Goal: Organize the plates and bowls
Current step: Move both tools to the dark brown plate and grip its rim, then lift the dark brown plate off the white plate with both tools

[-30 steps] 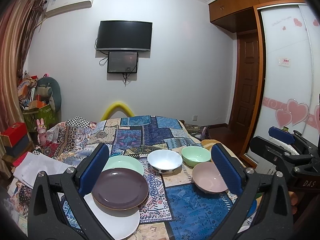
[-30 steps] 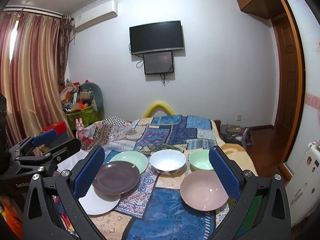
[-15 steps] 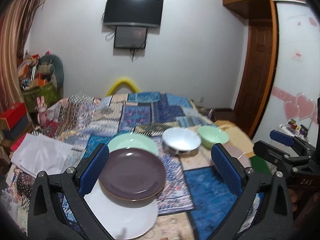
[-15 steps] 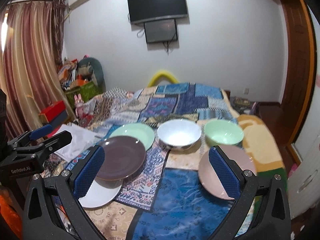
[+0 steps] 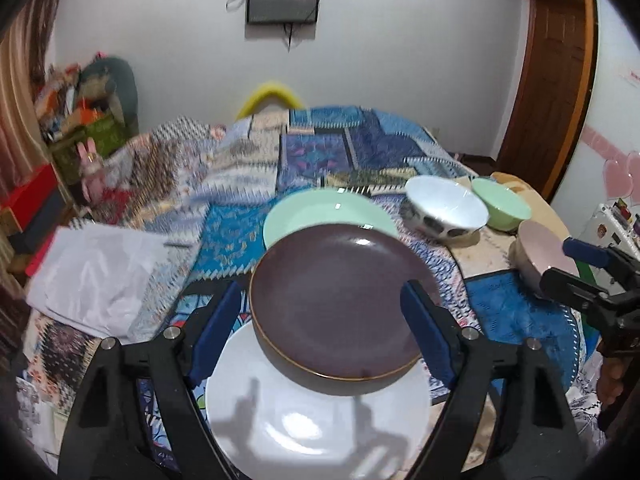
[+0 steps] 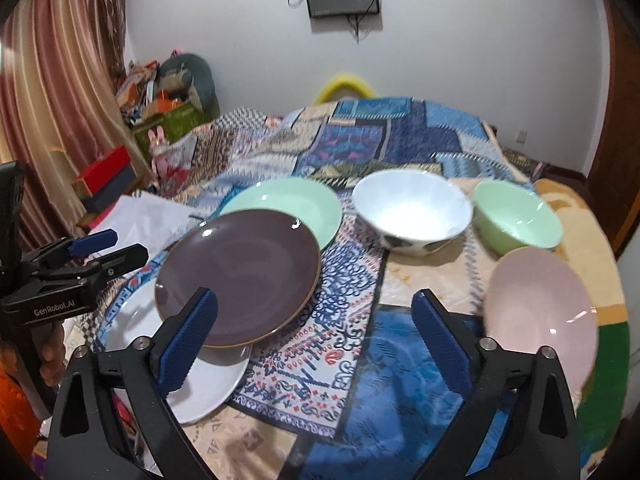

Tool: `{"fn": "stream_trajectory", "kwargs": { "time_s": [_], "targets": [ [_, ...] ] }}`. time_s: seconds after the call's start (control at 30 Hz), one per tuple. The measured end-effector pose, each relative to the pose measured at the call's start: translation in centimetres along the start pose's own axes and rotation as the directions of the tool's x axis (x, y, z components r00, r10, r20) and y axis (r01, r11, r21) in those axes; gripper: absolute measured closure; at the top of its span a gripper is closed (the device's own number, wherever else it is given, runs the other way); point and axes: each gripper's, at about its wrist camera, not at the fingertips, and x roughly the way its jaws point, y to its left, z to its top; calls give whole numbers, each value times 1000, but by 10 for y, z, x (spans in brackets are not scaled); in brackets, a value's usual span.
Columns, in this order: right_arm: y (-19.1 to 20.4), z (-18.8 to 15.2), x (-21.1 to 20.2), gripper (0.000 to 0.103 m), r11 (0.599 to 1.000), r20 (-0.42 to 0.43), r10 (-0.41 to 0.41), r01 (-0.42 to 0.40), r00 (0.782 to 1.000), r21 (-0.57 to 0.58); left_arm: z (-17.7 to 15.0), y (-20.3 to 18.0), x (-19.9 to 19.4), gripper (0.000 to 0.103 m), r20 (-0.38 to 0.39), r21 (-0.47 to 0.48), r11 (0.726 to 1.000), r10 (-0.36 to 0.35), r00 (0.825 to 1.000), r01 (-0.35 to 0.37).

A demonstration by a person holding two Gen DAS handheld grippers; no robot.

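A dark purple plate (image 5: 340, 304) lies tilted over a white plate (image 5: 312, 420), with a pale green plate (image 5: 328, 212) behind it. To the right stand a white bowl (image 5: 444, 208), a green bowl (image 5: 502, 208) and a pink bowl (image 5: 540, 252). My left gripper (image 5: 320, 324) hovers low over the purple plate with its jaws closing; the plate lies between the pads and neither visibly presses on it. My right gripper (image 6: 316, 336) hangs over the blue cloth between the purple plate (image 6: 240, 276) and the pink bowl (image 6: 540, 312), jaws closing on nothing.
The dishes sit on a patchwork cloth (image 6: 344, 320) over a rounded table. White paper (image 5: 100, 276) lies at the left edge. A red box (image 6: 104, 176) and a cluttered pile (image 6: 168, 96) stand beyond it. A wooden door (image 5: 556, 60) is at the right.
Both grippers have come down and forward toward the dishes and now point more steeply downward. The blue pads of both stand closer together than before.
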Motion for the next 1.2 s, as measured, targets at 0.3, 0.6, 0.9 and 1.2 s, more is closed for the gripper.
{"fn": "stream_trajectory", "kwargs": {
  "time_s": [0.3, 0.6, 0.9, 1.2],
  "targets": [
    [0, 1, 49, 31, 1000, -113, 3, -1, 994, 21, -1, 40, 57, 38, -114, -7, 1000, -28, 993, 27],
    [-10, -4, 75, 50, 996, -187, 47, -32, 981, 85, -1, 75, 103, 59, -217, -128, 989, -100, 971, 73],
    [-7, 0, 90, 68, 995, -204, 83, -69, 975, 76, -3, 81, 125, 71, -265, -164, 981, -145, 953, 103],
    [-6, 5, 94, 76, 992, -210, 114, -100, 971, 78, 0, 75, 131, 75, -277, -152, 982, -155, 948, 116]
  ]
}}
